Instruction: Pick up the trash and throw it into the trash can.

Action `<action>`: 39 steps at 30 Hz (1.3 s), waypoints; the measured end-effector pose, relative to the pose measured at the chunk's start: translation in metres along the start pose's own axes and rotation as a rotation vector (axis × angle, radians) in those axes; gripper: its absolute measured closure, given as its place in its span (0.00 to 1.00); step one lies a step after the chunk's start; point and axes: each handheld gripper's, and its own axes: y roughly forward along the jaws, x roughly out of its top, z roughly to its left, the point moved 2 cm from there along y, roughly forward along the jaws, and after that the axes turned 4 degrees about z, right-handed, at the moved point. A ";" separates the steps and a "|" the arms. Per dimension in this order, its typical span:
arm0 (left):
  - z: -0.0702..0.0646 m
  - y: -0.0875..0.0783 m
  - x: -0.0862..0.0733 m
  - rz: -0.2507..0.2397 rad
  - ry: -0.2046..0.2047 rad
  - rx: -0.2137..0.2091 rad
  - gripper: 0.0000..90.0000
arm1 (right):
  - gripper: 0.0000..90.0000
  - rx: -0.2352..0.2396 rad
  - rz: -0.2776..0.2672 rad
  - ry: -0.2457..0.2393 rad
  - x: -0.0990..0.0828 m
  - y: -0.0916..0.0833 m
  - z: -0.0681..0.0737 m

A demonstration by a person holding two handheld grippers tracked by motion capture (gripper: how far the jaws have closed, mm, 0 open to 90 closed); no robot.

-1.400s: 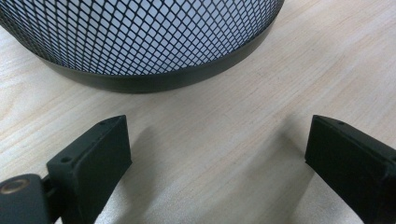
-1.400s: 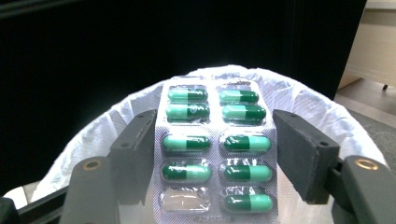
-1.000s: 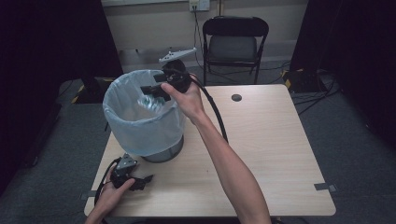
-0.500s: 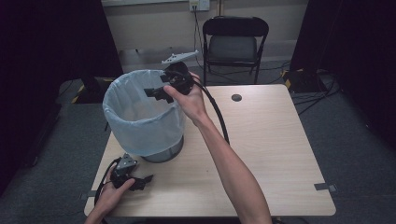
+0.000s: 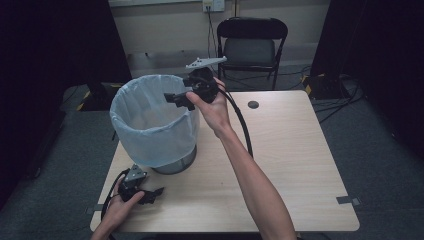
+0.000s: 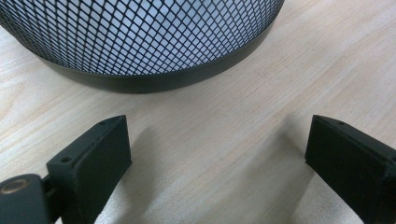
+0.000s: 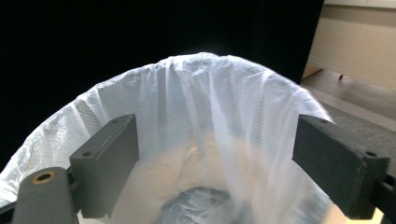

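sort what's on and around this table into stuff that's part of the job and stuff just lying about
Part of the job:
- black wire-mesh waste bin
- pale blue plastic bag liner folded over its rim
- right hand-held gripper, jaws just opened, nothing between them, at the rim
- left hand-held gripper, open, on the light wooden table

Lying about:
- black folding chair
- small dark round disc

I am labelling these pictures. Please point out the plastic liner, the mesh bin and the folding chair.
plastic liner (image 5: 150, 127): high view, its outer front side.
mesh bin (image 6: 140, 32): left gripper view, its mesh wall.
folding chair (image 5: 249, 50): high view, its seat.
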 end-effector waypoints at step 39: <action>0.000 0.000 0.000 0.000 0.000 -0.001 0.07 | 0.18 -0.349 -0.034 0.058 -0.085 -0.125 -0.040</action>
